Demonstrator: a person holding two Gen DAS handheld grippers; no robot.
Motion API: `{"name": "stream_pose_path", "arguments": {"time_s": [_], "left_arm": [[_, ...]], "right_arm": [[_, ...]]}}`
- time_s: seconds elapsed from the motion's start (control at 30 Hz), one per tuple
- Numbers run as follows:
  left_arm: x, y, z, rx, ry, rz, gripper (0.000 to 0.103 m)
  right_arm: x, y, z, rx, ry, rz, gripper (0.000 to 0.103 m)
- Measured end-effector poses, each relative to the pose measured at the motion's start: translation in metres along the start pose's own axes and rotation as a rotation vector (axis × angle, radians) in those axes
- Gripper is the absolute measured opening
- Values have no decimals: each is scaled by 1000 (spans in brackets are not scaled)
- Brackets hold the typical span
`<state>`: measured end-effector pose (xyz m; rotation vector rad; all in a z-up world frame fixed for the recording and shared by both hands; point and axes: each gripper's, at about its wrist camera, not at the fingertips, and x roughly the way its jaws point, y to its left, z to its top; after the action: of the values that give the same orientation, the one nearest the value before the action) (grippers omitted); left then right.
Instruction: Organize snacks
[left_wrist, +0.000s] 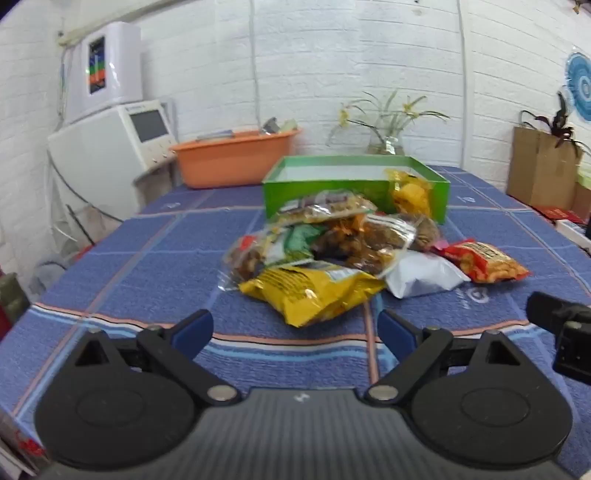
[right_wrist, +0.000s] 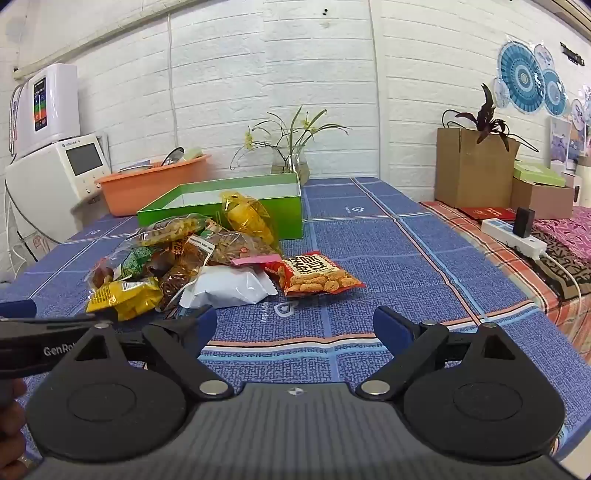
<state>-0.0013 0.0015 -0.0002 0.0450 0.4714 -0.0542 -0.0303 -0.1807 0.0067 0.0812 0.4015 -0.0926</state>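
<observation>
A heap of snack packets (left_wrist: 332, 243) (right_wrist: 177, 258) lies mid-table on the blue checked cloth. At its front is a yellow bag (left_wrist: 314, 291) (right_wrist: 123, 297), with a white pouch (left_wrist: 421, 275) (right_wrist: 229, 286) and a red packet (left_wrist: 484, 260) (right_wrist: 314, 275) to the right. Behind stands an open green box (left_wrist: 354, 182) (right_wrist: 236, 201); a clear yellow packet (left_wrist: 412, 192) (right_wrist: 249, 218) leans at its front wall. My left gripper (left_wrist: 295, 332) is open just short of the yellow bag. My right gripper (right_wrist: 293, 326) is open over bare cloth, near the red packet.
An orange tub (left_wrist: 232, 155) (right_wrist: 147, 181) and a white appliance (left_wrist: 110, 147) stand at the back left. A glass vase with a plant (right_wrist: 291, 155) is behind the box. Cardboard boxes (right_wrist: 476, 166) and a power strip (right_wrist: 513, 236) are at the right.
</observation>
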Motion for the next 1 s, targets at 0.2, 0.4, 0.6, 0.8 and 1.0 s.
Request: {"name": "stream_pose_path", "arguments": {"time_s": [0.2,0.4,0.6,0.8,1.0], "left_arm": [[2,-5,-10,-1,31,-27,91],[-1,-6,-23,-10,-99,14,91],[-1,-1,-10,-3,-28,-73,91],[-11,0,-8,17,-91,53,91],[-12,5,-6,-10,-82,36,91]], "right_arm": [[-3,0,-2,-3,-19,5,103],[-1,0,0,-13,-18,-3,103],[-10,-6,-11,54,-155,29,103],[-13,-5,-5,45,-147,70,103],[-12,8,-7,-51,-115,38,103]]}}
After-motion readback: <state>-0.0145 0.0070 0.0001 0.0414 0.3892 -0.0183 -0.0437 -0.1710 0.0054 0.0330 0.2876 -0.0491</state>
